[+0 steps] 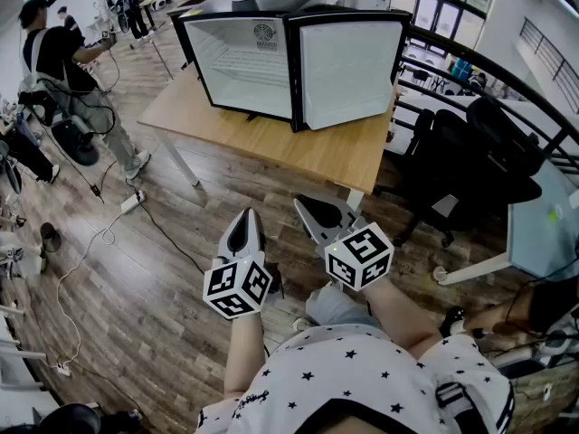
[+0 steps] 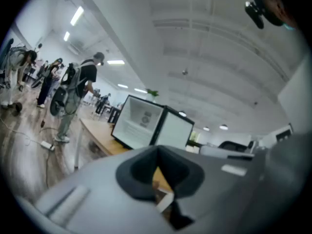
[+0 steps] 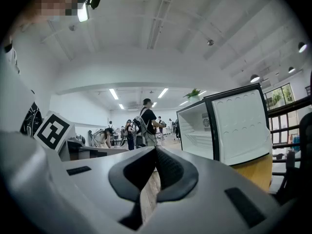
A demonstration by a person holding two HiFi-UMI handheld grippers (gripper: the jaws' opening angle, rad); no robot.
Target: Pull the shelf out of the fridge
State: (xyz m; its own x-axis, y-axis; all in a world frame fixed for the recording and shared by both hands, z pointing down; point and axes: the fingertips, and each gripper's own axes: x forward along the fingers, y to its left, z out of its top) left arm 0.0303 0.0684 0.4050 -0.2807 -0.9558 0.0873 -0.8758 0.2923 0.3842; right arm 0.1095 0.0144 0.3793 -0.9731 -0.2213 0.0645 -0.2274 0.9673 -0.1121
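The left tongs (image 1: 244,215) and right tongs (image 1: 306,208) sit closed, empty — well apart from the fridge (image 1: 237,34), whose white shelf (image 1: 254,66) barely shows.

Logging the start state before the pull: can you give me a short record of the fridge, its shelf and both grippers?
fridge: on a wooden table, door swung open
shelf: in place inside the fridge, untouched
left gripper: shut, empty, short of the table
right gripper: shut, empty, short of the table
person: standing left of the table
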